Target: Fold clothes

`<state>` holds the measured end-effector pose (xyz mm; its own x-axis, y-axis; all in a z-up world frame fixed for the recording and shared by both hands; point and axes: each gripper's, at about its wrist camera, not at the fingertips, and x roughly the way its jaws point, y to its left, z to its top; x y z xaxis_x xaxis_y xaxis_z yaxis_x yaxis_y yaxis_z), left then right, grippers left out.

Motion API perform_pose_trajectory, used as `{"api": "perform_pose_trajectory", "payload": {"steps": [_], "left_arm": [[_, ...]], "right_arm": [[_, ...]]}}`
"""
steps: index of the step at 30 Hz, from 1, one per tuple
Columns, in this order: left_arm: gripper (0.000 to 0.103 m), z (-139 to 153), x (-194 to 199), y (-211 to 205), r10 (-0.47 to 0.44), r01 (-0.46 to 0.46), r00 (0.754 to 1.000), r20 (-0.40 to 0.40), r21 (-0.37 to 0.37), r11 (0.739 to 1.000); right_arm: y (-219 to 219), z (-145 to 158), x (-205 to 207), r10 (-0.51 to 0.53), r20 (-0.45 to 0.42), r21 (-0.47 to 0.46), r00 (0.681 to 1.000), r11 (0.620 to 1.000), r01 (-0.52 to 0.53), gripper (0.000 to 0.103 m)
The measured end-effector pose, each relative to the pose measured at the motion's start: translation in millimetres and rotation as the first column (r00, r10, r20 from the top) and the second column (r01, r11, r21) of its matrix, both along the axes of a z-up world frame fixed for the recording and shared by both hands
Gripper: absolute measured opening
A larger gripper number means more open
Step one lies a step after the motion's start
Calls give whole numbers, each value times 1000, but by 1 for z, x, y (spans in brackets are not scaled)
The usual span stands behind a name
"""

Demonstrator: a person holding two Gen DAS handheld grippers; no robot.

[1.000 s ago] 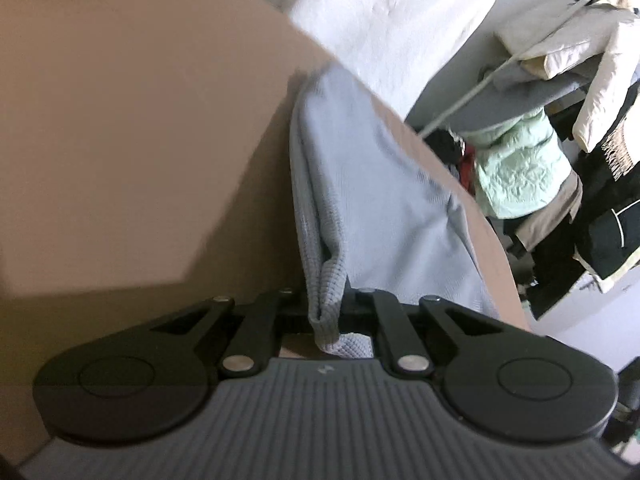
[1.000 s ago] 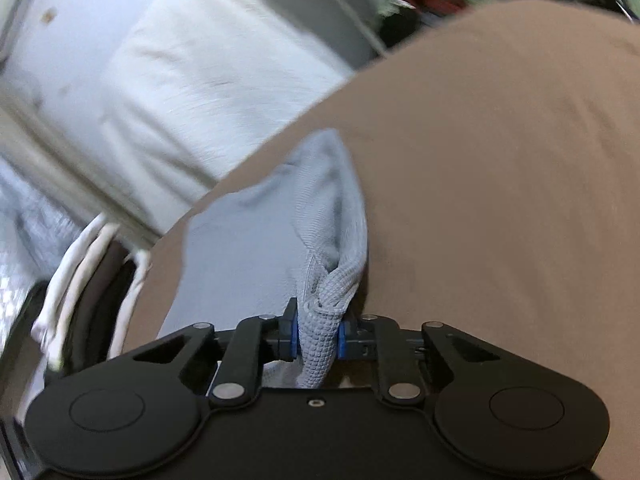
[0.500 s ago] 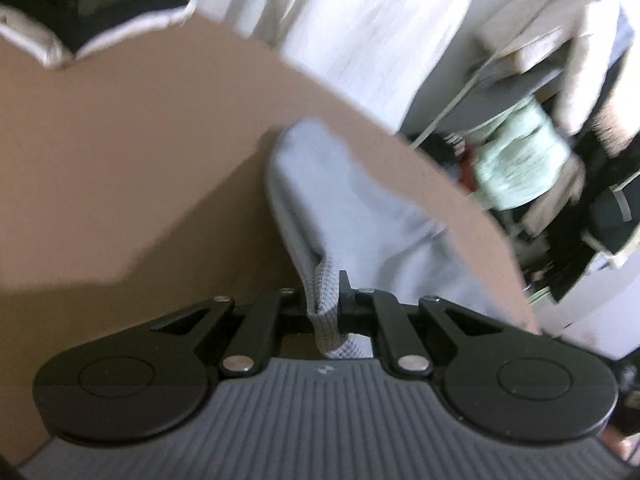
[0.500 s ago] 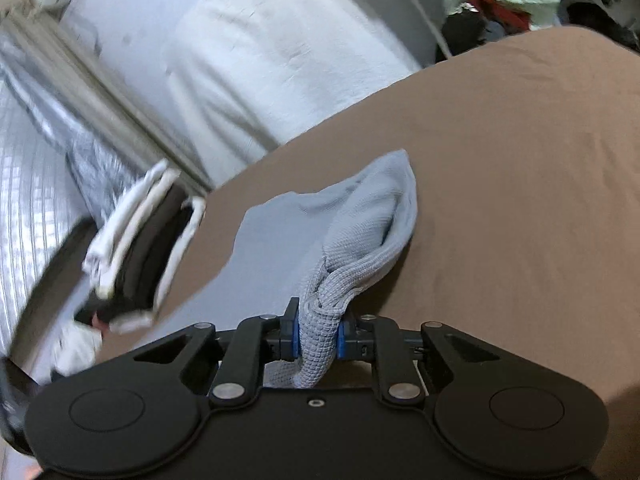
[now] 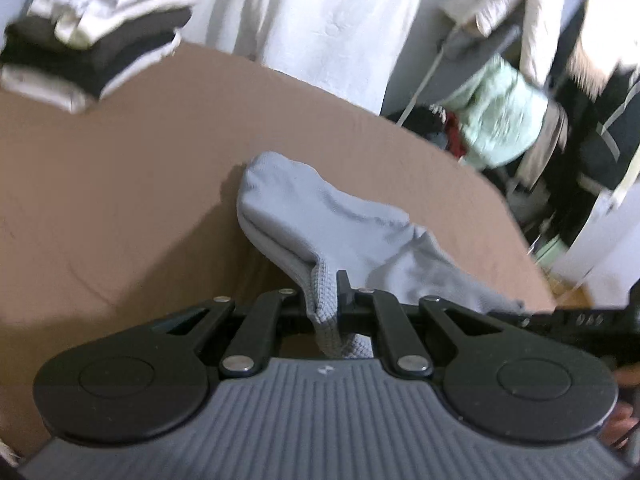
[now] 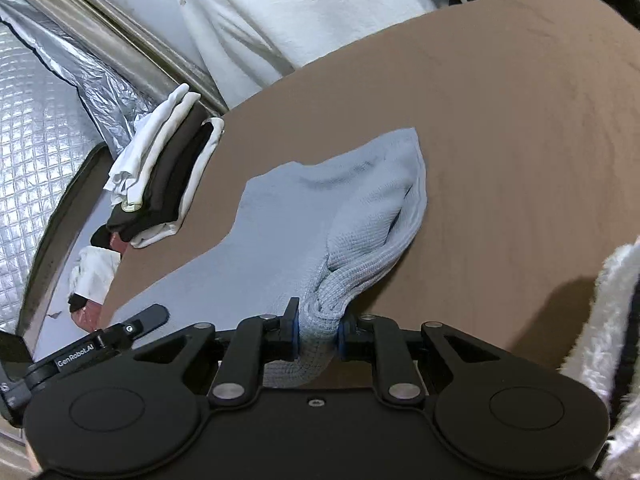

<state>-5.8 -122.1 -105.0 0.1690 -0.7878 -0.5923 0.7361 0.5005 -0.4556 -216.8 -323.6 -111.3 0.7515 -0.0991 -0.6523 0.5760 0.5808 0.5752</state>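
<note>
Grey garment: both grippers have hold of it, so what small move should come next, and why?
Probably carry both pinched ends forward together and lay them down. The left gripper and right gripper each clamp the grey garment, whose far part rests on the brown surface, half folded.
</note>
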Motion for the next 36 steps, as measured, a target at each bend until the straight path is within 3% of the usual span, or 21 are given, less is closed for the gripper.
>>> {"api": "perform_pose_trajectory", "payload": {"steps": [5, 18, 21, 23, 27, 33, 36], "left_arm": [[7, 7, -14, -4, -28, 24, 997, 78, 50, 998], [7, -8, -3, -13, -25, 22, 999, 43, 89, 996], [7, 1, 11, -29, -48, 43, 998, 45, 89, 995], [7, 10, 22, -44, -71, 68, 997, 37, 89, 994], [7, 13, 39, -83, -77, 66, 994, 83, 122, 990], [7, -32, 71, -135, -41, 26, 992, 117, 128, 991], [7, -61, 85, -142, -22, 12, 996, 89, 115, 993]], "right_arm": [[-6, -7, 1, -17, -3, 22, 1000, 1000, 17, 19], [-14, -19, 4, -12, -15, 60, 1000, 998, 12, 20], [-25, -9, 14, 4, 31, 57, 1000, 998, -5, 20], [-49, -5, 20, -2, 85, 105, 996, 994, -7, 20], [-89, -1, 52, 12, 40, 160, 999, 987, -18, 21], [-138, -20, 107, -10, -61, 203, 998, 979, 22, 23], [-156, -42, 119, -1, -54, 189, 999, 982, 11, 27]]}}
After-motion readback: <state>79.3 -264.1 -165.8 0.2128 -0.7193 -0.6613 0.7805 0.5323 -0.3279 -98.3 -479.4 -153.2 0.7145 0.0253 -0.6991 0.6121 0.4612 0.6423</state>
